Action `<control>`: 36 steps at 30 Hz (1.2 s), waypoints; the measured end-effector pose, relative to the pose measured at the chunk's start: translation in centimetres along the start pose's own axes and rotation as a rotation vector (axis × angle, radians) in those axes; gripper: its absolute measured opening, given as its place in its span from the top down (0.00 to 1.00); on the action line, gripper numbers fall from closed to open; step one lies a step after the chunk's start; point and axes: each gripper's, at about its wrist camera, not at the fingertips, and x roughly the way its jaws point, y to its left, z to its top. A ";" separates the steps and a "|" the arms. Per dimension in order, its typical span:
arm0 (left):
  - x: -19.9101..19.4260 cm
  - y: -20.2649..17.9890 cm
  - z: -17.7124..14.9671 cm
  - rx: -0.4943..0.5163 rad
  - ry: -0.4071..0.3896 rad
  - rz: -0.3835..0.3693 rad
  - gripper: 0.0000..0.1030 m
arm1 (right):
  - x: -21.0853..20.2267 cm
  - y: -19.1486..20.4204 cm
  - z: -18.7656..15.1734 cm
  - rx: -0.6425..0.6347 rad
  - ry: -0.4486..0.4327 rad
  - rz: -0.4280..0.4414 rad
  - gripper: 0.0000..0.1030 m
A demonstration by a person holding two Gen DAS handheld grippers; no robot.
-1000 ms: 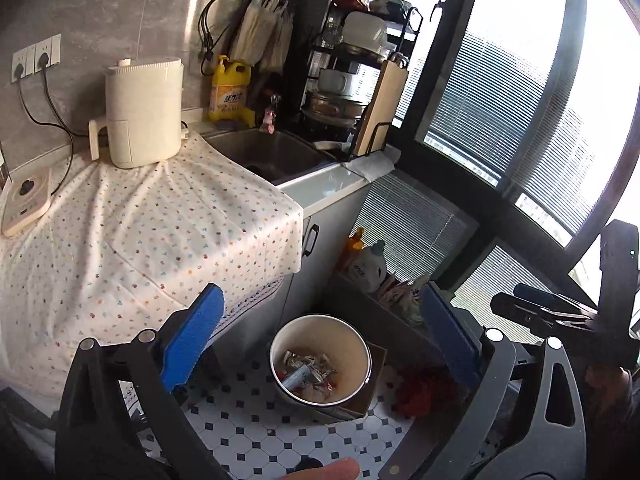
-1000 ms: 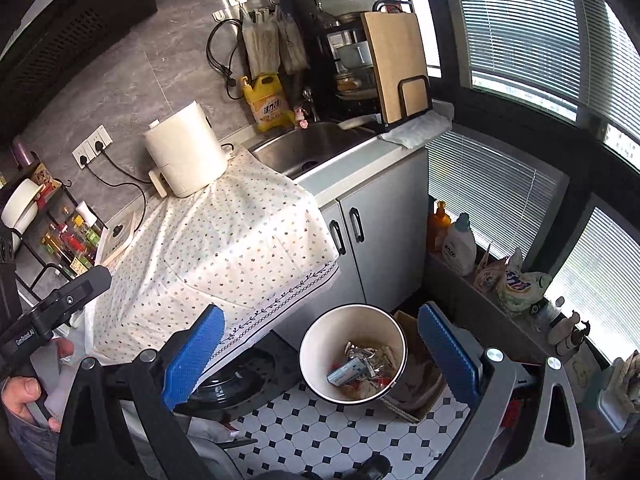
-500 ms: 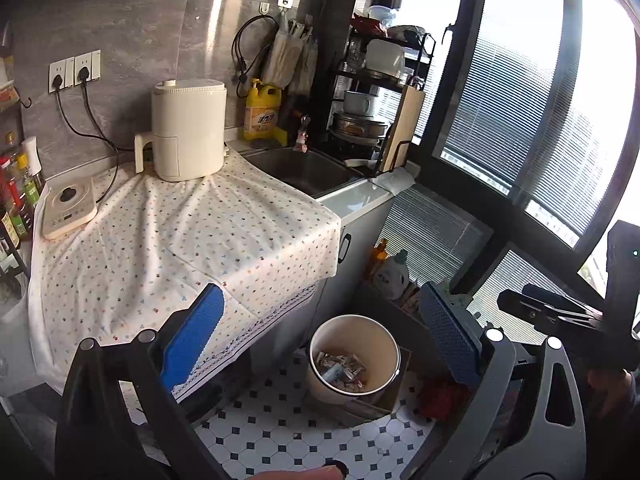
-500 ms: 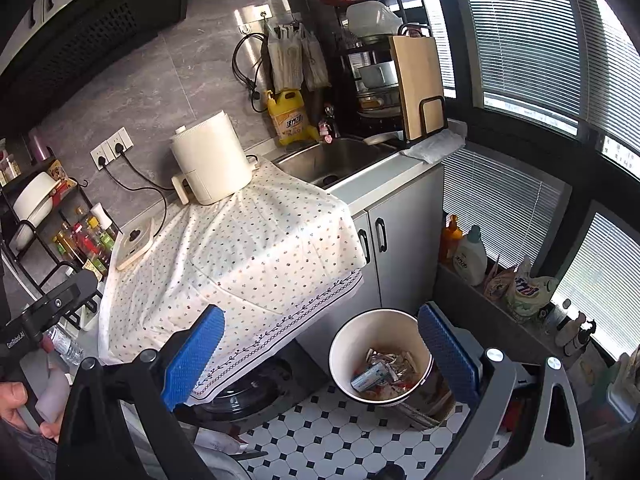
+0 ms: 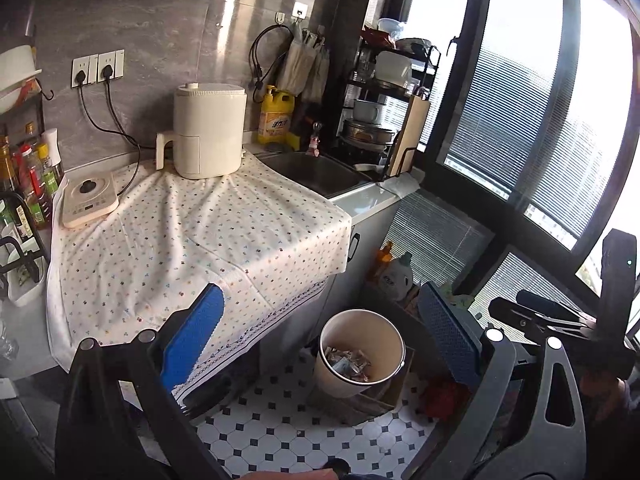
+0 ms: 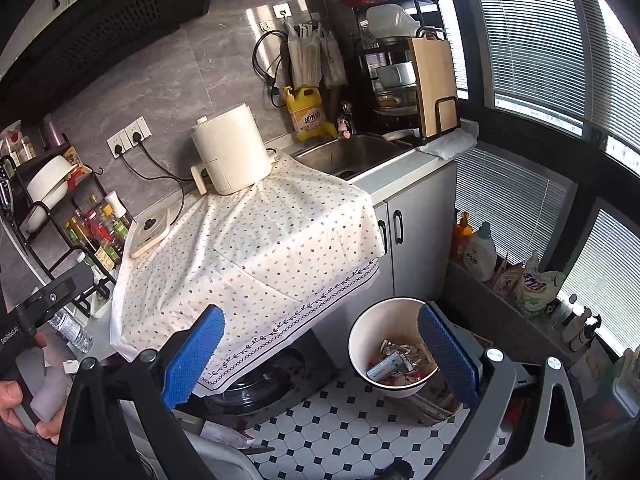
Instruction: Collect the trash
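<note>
kitchen floor w/ trash bin [image 5: 361,350] of wrappers, left gripper [image 5: 320,344] & right gripper [image 6: 320,354] jaws wide, empty

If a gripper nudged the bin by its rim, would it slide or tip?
The bin looks light: thin walls, only a shallow layer of wrappers inside. It narrows toward the base, so a rim push would probably tip it rather than slide it across the tiled floor.
</note>
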 end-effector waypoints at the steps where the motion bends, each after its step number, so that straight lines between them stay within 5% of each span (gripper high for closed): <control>1: -0.2 0.1 -0.1 0.000 -0.004 0.003 0.06 | -0.1 0.0 0.0 -0.002 -0.003 0.001 0.08; 36: -2.8 1.5 -0.4 -0.012 -0.055 0.068 0.06 | 0.1 1.8 -0.4 -0.032 -0.034 0.045 0.08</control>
